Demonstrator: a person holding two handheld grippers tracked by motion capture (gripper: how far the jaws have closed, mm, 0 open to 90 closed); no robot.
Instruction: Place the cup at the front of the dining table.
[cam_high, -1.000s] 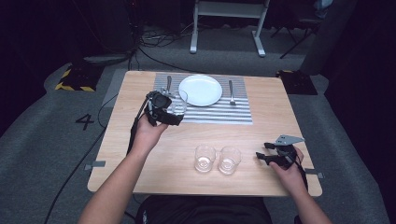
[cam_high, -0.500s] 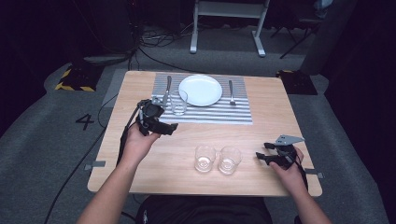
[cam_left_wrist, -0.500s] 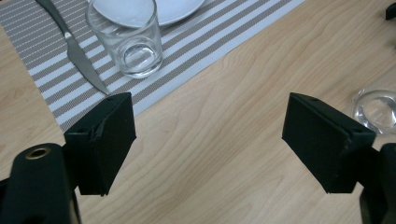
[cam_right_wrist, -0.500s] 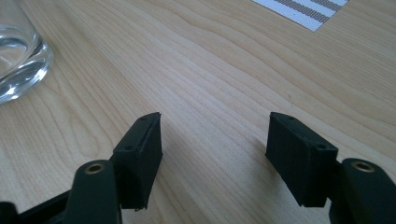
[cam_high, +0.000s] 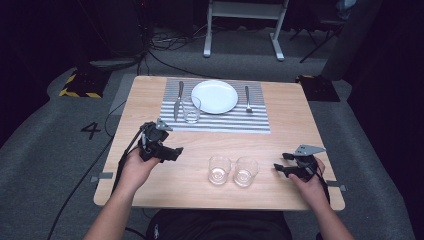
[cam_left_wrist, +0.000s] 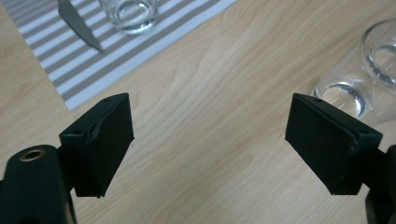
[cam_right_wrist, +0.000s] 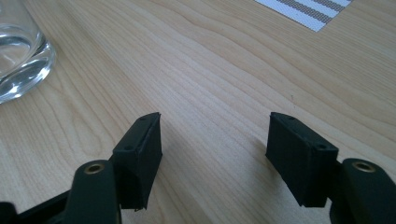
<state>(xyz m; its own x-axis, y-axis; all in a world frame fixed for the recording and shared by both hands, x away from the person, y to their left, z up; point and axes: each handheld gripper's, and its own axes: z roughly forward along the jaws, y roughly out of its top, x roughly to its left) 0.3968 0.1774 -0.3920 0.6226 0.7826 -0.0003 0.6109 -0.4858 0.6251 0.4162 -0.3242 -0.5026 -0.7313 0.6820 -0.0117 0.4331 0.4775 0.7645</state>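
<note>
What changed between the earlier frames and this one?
The left gripper has let go of the glass on the mat beside the knife and pulled back toward the near edge of the table; its jaws have just been opening, with nothing between them. The right gripper, the two near glasses, the plate and the fork kept their places.

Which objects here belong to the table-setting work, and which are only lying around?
Belong to the work:
clear glass on the striped mat
two clear glasses on bare wood
left claw, open, empty

Lying about:
black-and-yellow floor block
white metal stand
</note>
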